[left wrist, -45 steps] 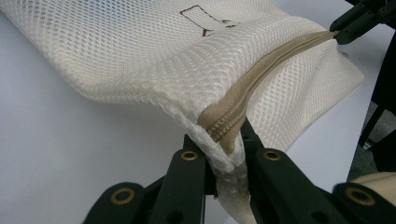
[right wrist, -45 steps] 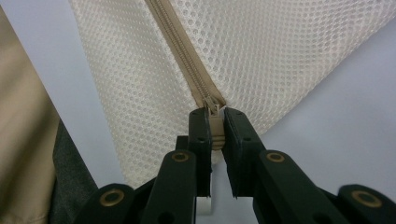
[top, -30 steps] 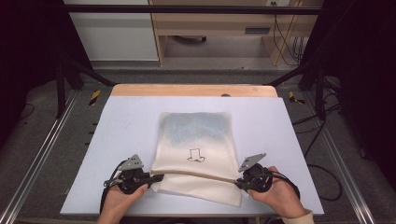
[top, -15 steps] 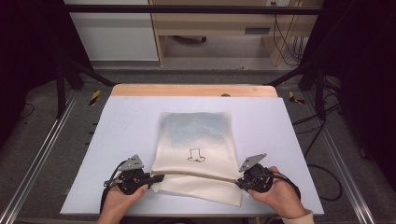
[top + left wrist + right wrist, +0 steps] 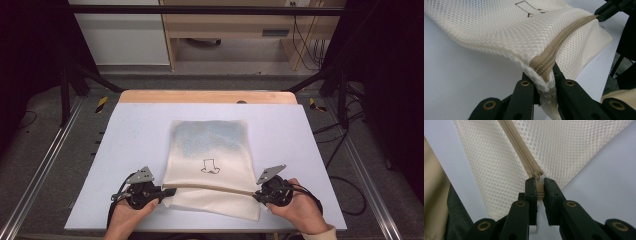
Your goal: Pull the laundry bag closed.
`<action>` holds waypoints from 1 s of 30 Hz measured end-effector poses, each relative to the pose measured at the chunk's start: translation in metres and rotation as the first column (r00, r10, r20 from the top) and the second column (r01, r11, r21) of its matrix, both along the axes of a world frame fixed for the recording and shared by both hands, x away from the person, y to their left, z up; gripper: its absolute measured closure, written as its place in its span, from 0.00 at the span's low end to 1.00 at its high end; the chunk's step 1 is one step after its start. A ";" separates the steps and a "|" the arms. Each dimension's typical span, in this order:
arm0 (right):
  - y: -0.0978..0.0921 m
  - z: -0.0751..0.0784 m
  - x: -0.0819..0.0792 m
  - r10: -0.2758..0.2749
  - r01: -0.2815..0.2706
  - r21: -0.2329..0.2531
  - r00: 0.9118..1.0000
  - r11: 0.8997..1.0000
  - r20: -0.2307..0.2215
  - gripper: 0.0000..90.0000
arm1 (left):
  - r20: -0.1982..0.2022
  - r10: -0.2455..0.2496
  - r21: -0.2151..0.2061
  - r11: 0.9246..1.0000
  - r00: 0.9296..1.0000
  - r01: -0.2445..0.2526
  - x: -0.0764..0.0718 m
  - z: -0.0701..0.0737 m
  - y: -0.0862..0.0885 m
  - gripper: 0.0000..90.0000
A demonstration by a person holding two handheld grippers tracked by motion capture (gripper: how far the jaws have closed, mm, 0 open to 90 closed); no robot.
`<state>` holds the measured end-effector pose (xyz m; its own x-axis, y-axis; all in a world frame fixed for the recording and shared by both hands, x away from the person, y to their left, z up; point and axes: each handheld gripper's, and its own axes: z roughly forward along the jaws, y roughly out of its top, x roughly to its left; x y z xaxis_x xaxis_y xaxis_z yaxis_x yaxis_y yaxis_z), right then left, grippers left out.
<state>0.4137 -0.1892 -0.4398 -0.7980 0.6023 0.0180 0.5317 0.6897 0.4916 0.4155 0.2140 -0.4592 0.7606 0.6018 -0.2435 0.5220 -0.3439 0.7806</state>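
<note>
Since the frames from a second and half a second ago nothing has visibly shifted: both hands and the bag lie where they did. A cream-white mesh laundry bag [image 5: 210, 165] with a small dark boot-shaped drawing on it lies flat near the middle of the pale blue-white table [image 5: 130, 135], its long side running away from the person and its near end folded over toward the front edge. Along that near end runs a tan fabric zipper [image 5: 215, 188], stretched in a nearly straight line between the two tools. The left tool [image 5: 161, 190], held in the person's left hand [image 5: 131, 212], sits at the bag's near left corner; in the left gripper view its black jaws are drawn narrow and pinch the bunched mesh at the end of the zipper tape [image 5: 546, 67], with the bag lifted slightly off the table there and draped away from the jaws. The right tool [image 5: 256, 196], held in the right hand [image 5: 295, 210], sits at the bag's near right corner; in the right gripper view its jaws are closed to a narrow gap on the small tan zipper pull [image 5: 539, 190], just below the slider, and the zipper teeth run straight up and away from the jaw tips across the mesh. The far tip of the right tool appears at the upper right of the left gripper view, touching the zipper's other end. The bag's far end rests flat on the table, well apart from both tools.
</note>
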 end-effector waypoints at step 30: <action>0.022 0.003 0.005 -0.031 0.030 0.023 0.999 0.999 0.015 0.29 | 0.002 0.097 0.135 0.986 0.995 -0.096 -0.016 0.008 0.012 0.26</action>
